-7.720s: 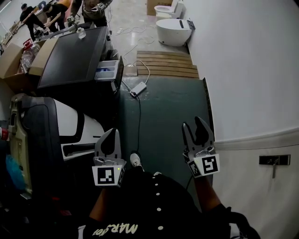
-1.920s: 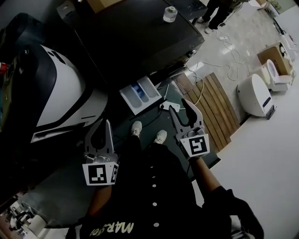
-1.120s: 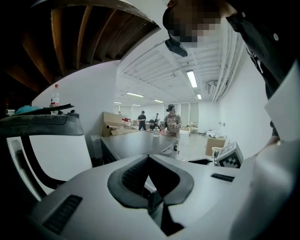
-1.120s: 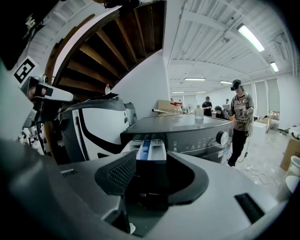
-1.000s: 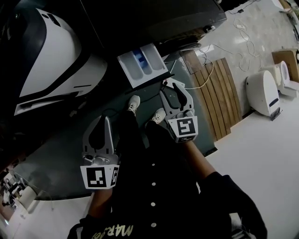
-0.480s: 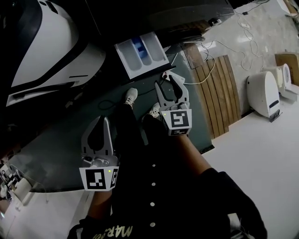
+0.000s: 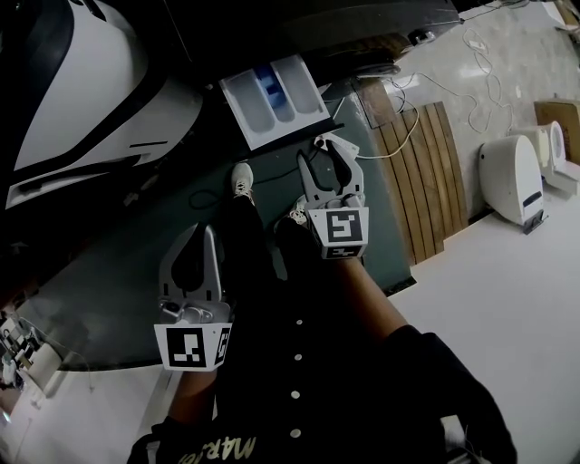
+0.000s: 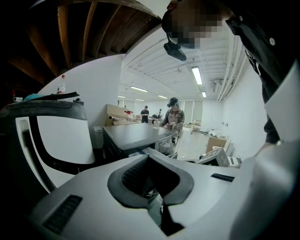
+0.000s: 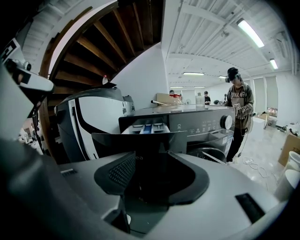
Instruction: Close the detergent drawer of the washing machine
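Observation:
The washing machine (image 7: 308,27) is dark, and its white detergent drawer (image 7: 275,97) with a blue compartment stands pulled out. My right gripper (image 7: 324,149) is open and empty, just short of the drawer's front. In the right gripper view the drawer's dark front panel (image 9: 140,139) fills the space right beyond my open right gripper (image 9: 154,154), apart from it. My left gripper (image 7: 205,234) hangs lower and to the left, shut on nothing, well away from the drawer. In the left gripper view my left gripper (image 8: 150,159) points past the washer's top (image 8: 136,136).
A large white and black appliance (image 7: 91,91) stands left of the washer. A white adapter and cable (image 7: 319,140) lie on the dark green floor mat (image 7: 118,272). A wooden pallet (image 7: 426,172) and a toilet (image 7: 512,177) are at the right. People stand far behind.
The view has swung over the washer and drawer. My right gripper has moved forward to just before the drawer's front. The left gripper has kept its place, shut.

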Motion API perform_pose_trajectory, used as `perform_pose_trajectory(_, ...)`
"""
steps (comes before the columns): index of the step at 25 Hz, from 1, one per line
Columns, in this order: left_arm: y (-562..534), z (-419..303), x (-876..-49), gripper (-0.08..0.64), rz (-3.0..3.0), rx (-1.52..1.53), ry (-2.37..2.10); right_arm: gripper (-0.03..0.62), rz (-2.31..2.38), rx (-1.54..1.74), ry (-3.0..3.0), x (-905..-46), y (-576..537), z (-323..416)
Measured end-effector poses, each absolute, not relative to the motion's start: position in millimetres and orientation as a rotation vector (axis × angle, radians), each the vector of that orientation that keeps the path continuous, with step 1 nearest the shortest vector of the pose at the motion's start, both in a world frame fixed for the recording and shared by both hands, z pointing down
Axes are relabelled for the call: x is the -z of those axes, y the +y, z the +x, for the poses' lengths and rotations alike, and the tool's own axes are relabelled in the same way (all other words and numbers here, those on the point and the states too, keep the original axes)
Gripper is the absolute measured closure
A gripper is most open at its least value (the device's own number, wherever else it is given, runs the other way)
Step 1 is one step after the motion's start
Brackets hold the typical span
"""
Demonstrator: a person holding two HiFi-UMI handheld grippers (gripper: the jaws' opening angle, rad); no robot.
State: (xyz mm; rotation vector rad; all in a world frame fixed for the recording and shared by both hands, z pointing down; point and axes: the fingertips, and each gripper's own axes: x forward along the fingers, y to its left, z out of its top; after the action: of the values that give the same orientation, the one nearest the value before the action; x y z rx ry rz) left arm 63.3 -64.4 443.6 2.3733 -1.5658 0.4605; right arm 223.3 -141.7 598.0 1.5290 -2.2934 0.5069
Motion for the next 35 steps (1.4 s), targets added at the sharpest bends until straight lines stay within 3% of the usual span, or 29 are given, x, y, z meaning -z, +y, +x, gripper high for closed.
perform_pose_trajectory(35,-81,35,-438,0.557,2.366,-0.45,-1.569,0.4,1.556,-0.564,-2.216,-611,-159,209)
